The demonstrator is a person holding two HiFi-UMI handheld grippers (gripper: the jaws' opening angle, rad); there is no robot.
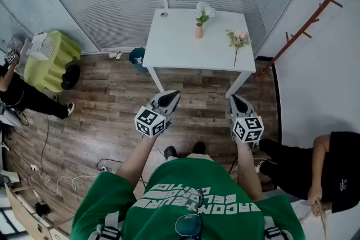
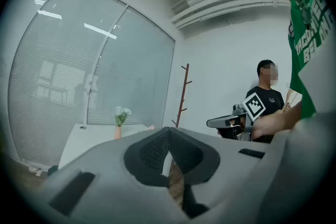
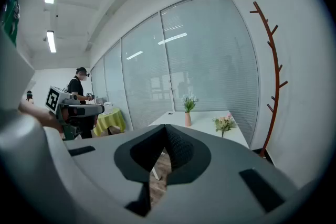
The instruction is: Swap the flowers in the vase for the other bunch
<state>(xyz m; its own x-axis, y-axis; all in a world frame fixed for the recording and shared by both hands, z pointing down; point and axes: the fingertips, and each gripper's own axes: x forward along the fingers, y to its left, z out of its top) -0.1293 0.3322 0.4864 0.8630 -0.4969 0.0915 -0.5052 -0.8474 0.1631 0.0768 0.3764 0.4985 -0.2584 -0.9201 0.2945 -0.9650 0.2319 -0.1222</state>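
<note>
The vase (image 1: 198, 31) is seen upright near the far edge of the white table (image 1: 174, 45), with the white flowers (image 1: 205, 10) in it. The pink bunch (image 1: 238, 38) is laid flat nearby, to its right. No step is judged begun: the left gripper (image 1: 172, 96) and the right gripper (image 1: 233, 99) are held well short of the table, both fully closed with nothing between the jaws. Next, an approach is called for, with jaws opened to draw the white stems out. The stems inside the vase cannot be made out.
</note>
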